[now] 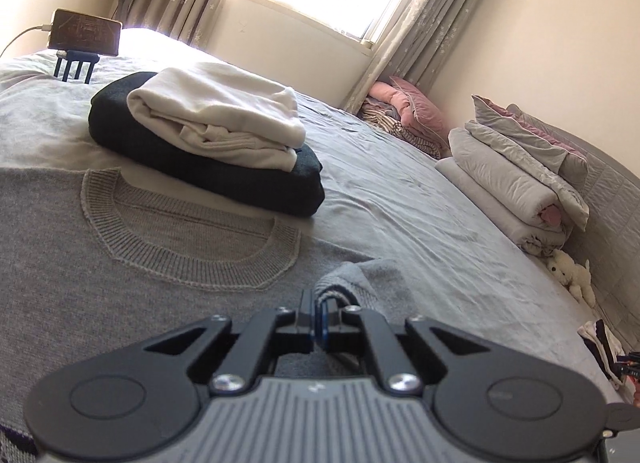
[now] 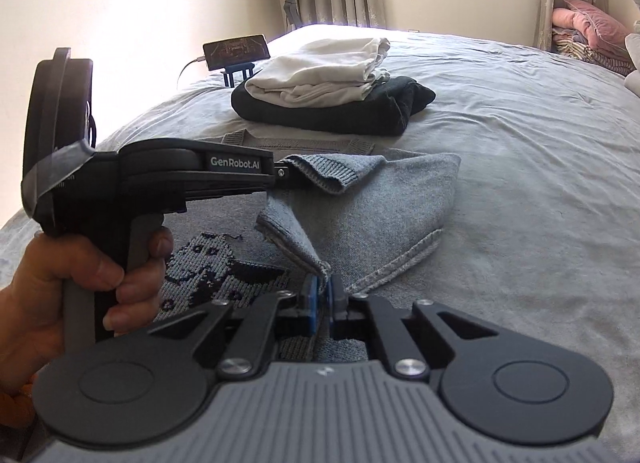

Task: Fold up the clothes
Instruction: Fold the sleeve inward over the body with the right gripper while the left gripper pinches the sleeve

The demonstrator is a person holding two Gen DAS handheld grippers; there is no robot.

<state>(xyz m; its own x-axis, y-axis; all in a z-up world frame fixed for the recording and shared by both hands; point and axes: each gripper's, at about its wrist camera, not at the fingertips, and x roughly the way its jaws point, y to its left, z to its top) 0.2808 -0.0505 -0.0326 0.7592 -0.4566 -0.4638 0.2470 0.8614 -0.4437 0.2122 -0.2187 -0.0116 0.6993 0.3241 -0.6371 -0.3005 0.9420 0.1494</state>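
Grey sweater (image 2: 380, 199) pinched in both fingers; folded stack (image 2: 332, 91) lies beyond.

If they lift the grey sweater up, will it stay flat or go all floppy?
Probably floppy: the grey sweater already droops and creases where the left gripper and right gripper pinch it. It looks like soft knit, so it should sag between them. Likely not slippery, since the ribbed edge gives grip.
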